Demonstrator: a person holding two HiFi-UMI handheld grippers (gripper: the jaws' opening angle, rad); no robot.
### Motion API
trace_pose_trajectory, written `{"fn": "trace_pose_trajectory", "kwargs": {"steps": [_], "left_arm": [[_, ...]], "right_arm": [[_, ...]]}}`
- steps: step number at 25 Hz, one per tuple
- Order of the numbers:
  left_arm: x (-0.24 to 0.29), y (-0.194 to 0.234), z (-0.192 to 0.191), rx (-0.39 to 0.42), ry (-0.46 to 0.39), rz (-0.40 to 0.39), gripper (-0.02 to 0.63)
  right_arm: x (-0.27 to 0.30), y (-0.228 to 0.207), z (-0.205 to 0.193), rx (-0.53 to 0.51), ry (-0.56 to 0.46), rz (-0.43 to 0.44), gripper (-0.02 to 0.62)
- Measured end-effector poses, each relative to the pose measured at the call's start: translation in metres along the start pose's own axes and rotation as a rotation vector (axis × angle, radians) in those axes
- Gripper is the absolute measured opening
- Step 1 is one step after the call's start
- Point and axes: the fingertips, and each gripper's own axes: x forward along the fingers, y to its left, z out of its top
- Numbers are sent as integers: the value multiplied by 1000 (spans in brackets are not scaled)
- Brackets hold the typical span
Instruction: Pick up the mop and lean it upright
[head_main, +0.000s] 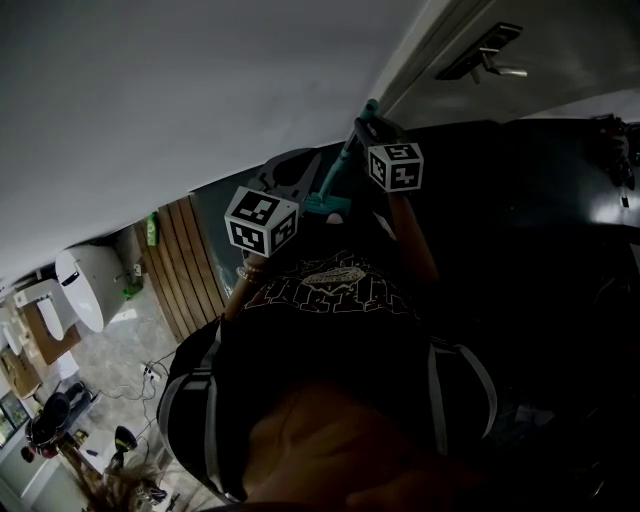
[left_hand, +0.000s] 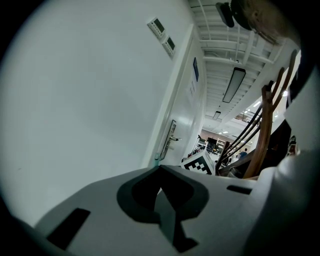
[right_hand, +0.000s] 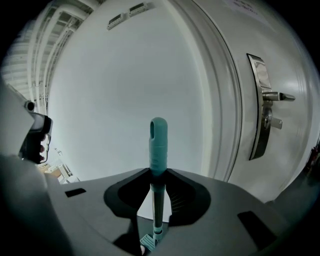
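Note:
The mop stands upright, its teal handle end rising between the jaws of my right gripper, which is shut on the shaft just under the grip. Far below, the mop's teal head joint shows. In the head view the teal mop handle runs up toward the white wall, beside my right gripper and its marker cube. My left gripper hangs a little to the left of the mop. In its own view the left gripper has its jaws together with nothing between them.
A white wall stands straight ahead, with a white door and its metal lever handle to the right. The same door handle shows in the head view. A wooden slatted panel and a white appliance lie at lower left.

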Motion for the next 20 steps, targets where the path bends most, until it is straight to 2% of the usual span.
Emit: {"fn": "trace_pose_trajectory", "kwargs": {"steps": [12,20], "left_arm": [[4,5,3,-3,5,2,46],[4,7,5,-7,0,7,46]], "right_arm": [[18,-20,7,28,-3,-22,110],[33,-42,10,90,-8,-43,110]]}}
